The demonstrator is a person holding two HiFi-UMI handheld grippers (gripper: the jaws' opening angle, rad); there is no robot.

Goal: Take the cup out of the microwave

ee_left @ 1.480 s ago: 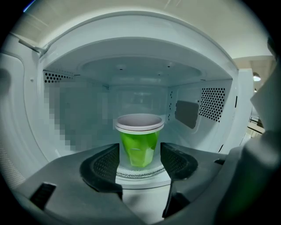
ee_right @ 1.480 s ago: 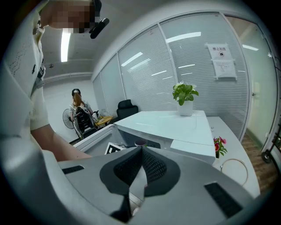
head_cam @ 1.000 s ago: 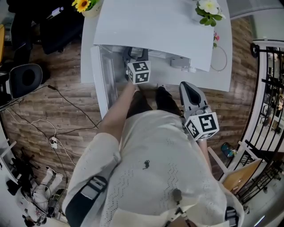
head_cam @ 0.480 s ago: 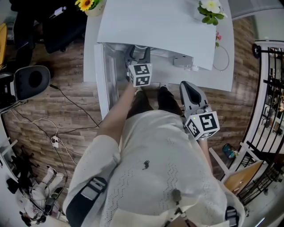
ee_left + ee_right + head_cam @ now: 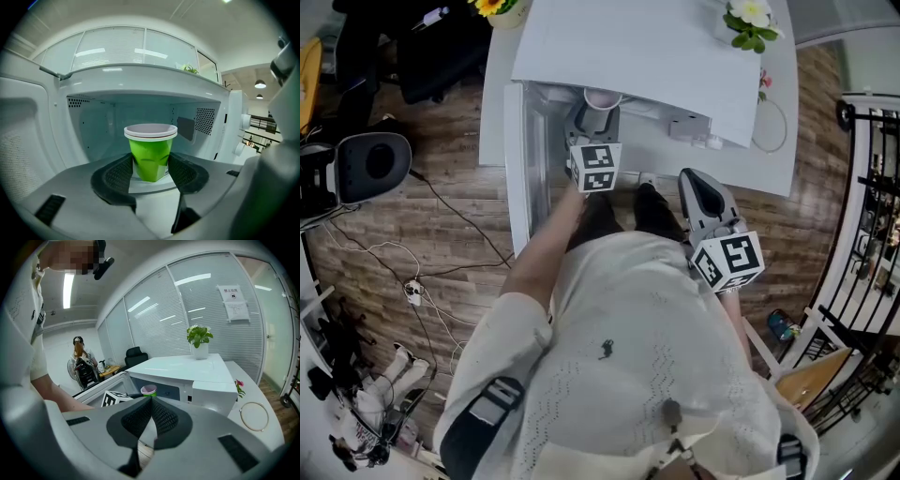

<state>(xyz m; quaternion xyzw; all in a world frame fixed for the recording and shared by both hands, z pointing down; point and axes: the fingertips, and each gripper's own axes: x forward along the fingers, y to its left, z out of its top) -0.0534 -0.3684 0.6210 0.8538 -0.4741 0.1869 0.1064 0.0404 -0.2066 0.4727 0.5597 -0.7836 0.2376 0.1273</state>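
Green cup (image 5: 150,152) clasped by left tongs (image 5: 150,165) inside microwave (image 5: 140,79), lower sides behind pads (image 5: 117,176), right tongs (image 5: 151,401) clenched empty

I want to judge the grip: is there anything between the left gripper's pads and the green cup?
Nothing. In the left gripper view the left gripper has both pads directly against the sides of the green cup.

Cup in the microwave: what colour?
Bright green tapered cup with a pale rim; clearest in the left gripper view.
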